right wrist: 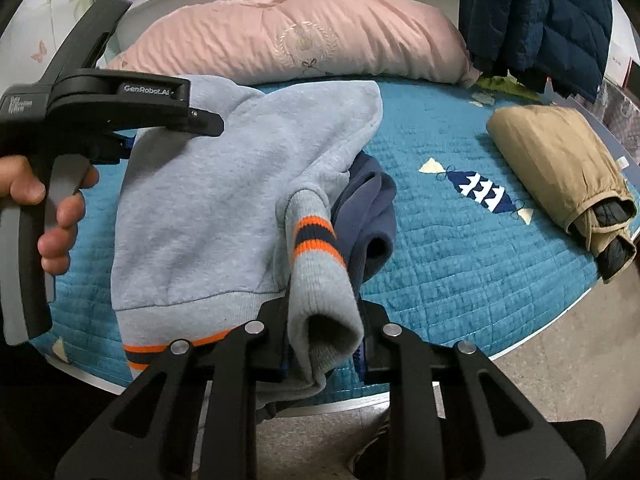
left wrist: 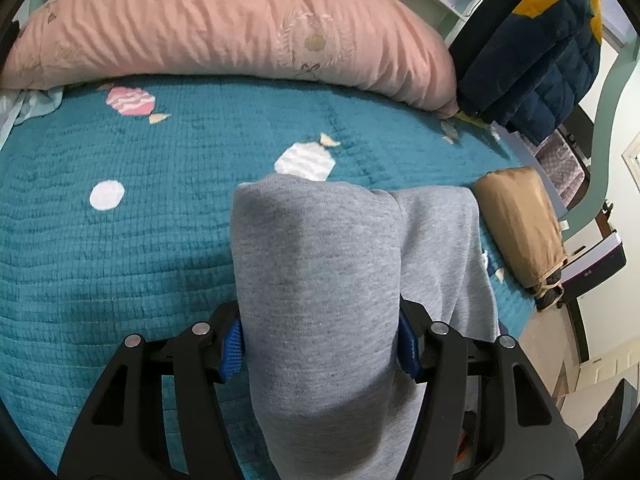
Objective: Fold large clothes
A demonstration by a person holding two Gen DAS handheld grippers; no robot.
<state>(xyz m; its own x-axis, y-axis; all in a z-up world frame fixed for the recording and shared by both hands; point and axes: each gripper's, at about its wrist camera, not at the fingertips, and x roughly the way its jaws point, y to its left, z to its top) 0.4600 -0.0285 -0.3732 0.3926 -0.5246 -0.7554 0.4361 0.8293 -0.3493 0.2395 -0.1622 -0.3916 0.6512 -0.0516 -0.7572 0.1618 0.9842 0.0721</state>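
The grey sweatshirt [right wrist: 208, 200] is lying part folded on the teal bed cover [right wrist: 460, 248] near the bed's front edge, its body bunched over a dark blue lining [right wrist: 368, 208], so the fold is looking underway rather than finished; the left hand-held gripper [left wrist: 320, 344] is clamping a thick fold of the grey cloth between its blue pads [left wrist: 232, 344], and in the right wrist view a person's hand [right wrist: 52, 216] is gripping its handle at the garment's far left side; the right hand-held gripper [right wrist: 324, 336] is pinching the striped cuff [right wrist: 316, 248] of one sleeve, jaws drawn close together on the ribbed knit; that sleeve is sticking out toward the camera and, by my reading, is waiting to be laid across the body; the hem with its orange band [right wrist: 168, 350] is hanging near the edge, not yet squared; a tan garment [right wrist: 560, 172] is sitting already folded well apart to the right, suggesting one piece done; the pink quilt [right wrist: 304, 40] is resting behind.
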